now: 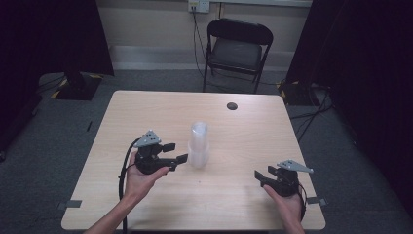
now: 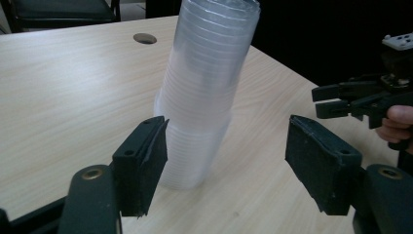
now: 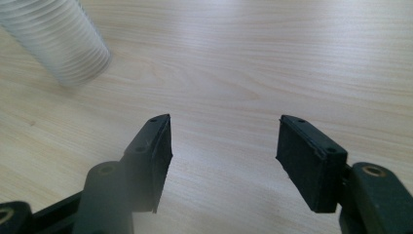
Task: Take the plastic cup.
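Presently: one stack of clear plastic cups (image 1: 198,145), upright with a slight tilt, near the centre of the desk (image 1: 146,112). Left gripper (image 1: 175,152) — at the stack's 9 o'clock, jaws parted, just short of the cups, nothing grasped. Right gripper (image 1: 260,176) — at the stack's 4 o'clock, well apart, jaws spread wide over bare wood, released.

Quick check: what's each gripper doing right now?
Left gripper: open, jaws apart just before the stack of clear plastic cups, holding nothing.
Right gripper: open, empty, above the wooden table.
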### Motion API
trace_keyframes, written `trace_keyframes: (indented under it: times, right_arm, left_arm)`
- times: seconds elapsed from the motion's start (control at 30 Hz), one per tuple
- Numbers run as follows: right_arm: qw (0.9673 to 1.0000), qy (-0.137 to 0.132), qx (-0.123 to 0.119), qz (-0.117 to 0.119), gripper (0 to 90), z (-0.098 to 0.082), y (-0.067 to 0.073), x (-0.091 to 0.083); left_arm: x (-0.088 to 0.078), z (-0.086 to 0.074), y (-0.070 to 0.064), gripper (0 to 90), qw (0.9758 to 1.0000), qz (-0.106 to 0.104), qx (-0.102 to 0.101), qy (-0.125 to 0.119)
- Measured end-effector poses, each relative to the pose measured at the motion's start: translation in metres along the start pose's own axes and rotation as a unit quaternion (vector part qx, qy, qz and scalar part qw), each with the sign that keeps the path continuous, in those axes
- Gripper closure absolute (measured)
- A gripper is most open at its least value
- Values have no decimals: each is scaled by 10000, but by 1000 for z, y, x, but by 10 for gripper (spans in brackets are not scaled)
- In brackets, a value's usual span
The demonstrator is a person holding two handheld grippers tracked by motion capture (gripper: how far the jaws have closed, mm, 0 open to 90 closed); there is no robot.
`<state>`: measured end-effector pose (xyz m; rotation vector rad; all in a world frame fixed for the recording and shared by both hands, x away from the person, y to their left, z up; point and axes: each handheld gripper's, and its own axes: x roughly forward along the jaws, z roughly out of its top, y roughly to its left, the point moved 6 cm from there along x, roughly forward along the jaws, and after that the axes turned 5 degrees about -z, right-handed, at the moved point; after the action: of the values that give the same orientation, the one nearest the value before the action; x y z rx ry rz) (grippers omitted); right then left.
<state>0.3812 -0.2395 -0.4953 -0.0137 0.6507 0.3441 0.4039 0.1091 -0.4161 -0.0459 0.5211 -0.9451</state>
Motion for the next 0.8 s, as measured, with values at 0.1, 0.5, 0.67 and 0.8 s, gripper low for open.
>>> trace_keyframes:
  times: [0.1,0.5,0.67,0.8]
  right_arm:
    - [10000,16,-14,-6,373,-1,0,0]
    - [9999,-101,-63,-28,351,1,3,-2]
    - [9994,-324,-71,127,313,6,5,-6]
    - [9992,-319,-114,198,294,5,8,-7]
  left_arm:
    - [3,5,1,364,9998,117,63,-119]
    - [15,19,10,300,9982,178,504,-280]
    - [24,25,15,286,9982,147,463,-350]
    - [33,33,15,235,9972,284,598,-340]
